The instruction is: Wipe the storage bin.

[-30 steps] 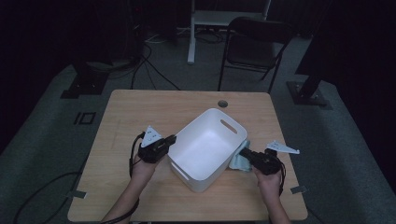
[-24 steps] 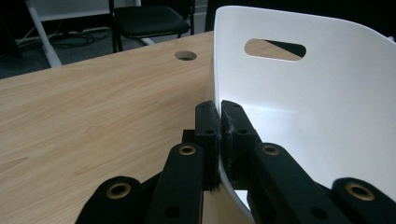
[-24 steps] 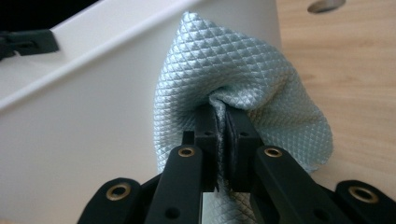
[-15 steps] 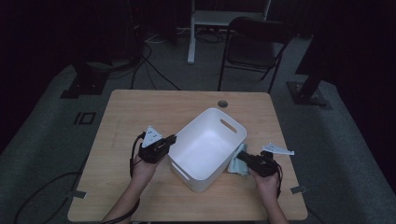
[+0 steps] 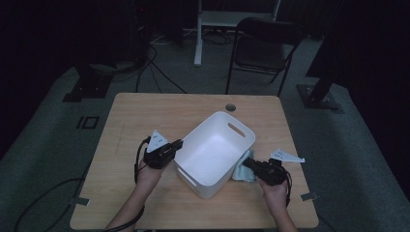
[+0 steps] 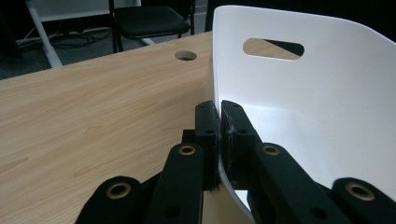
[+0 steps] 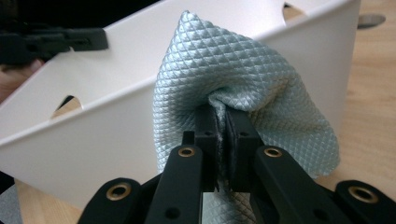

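A white plastic bin (image 5: 212,150) with handle slots sits angled on the wooden table (image 5: 145,116). My left gripper (image 5: 178,145) is shut on the bin's left rim, its jaws pinching the thin white wall (image 6: 280,93). My right gripper (image 5: 245,163) is shut on a pale blue quilted cloth (image 7: 243,79), which bunches up against the bin's outer right wall (image 7: 93,126). The cloth (image 5: 241,170) lies between that gripper and the bin in the high view. The left gripper (image 7: 51,39) also shows beyond the bin's far rim in the right gripper view.
A round cable hole (image 5: 230,107) sits near the table's far edge. A black chair (image 5: 263,48) and a white stand (image 5: 198,34) are on the floor behind the table. Cables trail across the floor at the back left.
My right gripper has shifted slightly left toward the bin, carrying the cloth with it. The left gripper and the bin have stayed put.
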Tool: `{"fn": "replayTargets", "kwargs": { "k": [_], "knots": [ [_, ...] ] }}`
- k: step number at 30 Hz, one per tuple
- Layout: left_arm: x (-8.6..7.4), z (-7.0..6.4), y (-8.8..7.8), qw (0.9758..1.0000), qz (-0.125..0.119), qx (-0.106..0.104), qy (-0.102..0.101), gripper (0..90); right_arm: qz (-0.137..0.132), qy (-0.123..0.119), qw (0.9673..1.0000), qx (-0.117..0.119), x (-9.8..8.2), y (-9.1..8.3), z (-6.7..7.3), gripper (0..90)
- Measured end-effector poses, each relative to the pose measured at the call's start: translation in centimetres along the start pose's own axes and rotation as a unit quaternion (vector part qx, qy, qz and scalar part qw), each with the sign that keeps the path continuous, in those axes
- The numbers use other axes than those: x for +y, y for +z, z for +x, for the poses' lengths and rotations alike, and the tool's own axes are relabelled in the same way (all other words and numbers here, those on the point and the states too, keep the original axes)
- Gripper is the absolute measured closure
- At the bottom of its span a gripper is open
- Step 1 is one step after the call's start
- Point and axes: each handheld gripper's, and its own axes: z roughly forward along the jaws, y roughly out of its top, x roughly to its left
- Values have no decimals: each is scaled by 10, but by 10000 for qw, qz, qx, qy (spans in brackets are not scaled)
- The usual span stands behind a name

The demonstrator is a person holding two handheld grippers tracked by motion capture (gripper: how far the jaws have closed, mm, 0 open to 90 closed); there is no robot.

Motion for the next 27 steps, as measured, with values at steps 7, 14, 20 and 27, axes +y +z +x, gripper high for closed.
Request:
{"fn": "replayTargets", "kwargs": {
  "k": [7, 14, 20, 27],
  "knots": [
    [0, -1, 0, 10000, -10, 24, 34, 866, 281, 199, 9992, -186, -15, 14, -15, 850],
    [0, -1, 1, 10000, 0, 19, 46, 866, 599, 457, 9968, -266, -29, 26, -30, 850],
    [0, -2, 1, 9999, -25, 105, 30, 863, 613, 437, 9967, -302, -27, 25, -25, 850],
    [0, -4, 1, 9998, -18, 187, 43, 865, 295, 135, 9995, 2, -10, 8, -1, 850]
  ]
}}
